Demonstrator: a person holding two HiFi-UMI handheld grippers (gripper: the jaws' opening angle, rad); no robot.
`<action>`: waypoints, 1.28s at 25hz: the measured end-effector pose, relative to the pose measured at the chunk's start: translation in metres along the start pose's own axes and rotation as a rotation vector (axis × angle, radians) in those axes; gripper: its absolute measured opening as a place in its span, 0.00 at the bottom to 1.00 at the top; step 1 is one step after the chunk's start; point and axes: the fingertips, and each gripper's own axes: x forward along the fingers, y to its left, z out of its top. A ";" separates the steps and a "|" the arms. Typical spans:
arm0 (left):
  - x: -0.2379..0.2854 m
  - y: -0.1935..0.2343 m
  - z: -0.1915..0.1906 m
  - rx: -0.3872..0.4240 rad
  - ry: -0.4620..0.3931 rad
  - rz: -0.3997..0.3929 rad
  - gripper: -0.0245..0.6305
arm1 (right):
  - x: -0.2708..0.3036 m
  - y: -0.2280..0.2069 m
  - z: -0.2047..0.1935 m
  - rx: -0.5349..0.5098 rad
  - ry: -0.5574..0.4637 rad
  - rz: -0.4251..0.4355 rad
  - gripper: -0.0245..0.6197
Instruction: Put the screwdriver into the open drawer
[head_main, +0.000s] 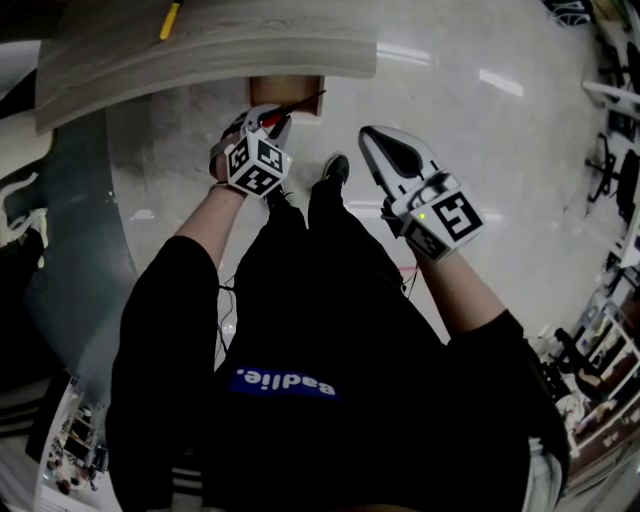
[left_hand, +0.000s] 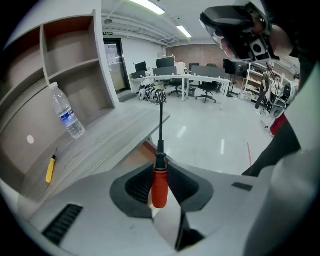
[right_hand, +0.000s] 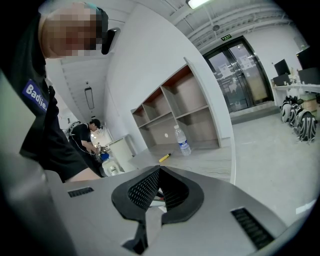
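Observation:
A screwdriver (left_hand: 159, 186) with a red handle and a thin black shaft is clamped between the pads of my left gripper (left_hand: 159, 175). In the head view the left gripper (head_main: 274, 124) hangs just in front of the open wooden drawer (head_main: 287, 92), which juts out under the desk edge. The screwdriver (head_main: 297, 105) has its shaft slanting up and right across the drawer's front. In the left gripper view the drawer (left_hand: 136, 159) shows as a brown patch below the desk edge. My right gripper (head_main: 372, 138) is off to the right over the floor, its jaws together with nothing between them (right_hand: 159, 172).
The grey wood desk (head_main: 200, 45) carries a yellow-handled tool (left_hand: 50, 170) and a water bottle (left_hand: 67, 117), with open shelves (left_hand: 70, 65) behind. The person's legs and a shoe (head_main: 336, 168) are below the grippers. Shiny floor spreads to the right; office desks and chairs stand far off.

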 end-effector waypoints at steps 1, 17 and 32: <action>0.005 0.000 -0.005 0.003 0.011 0.000 0.17 | -0.001 -0.001 -0.003 0.001 0.004 -0.006 0.08; 0.072 0.011 -0.063 0.024 0.191 0.027 0.17 | -0.009 -0.012 -0.025 0.011 0.050 -0.055 0.08; 0.111 0.025 -0.099 0.017 0.320 0.040 0.17 | -0.015 -0.018 -0.037 0.022 0.062 -0.089 0.08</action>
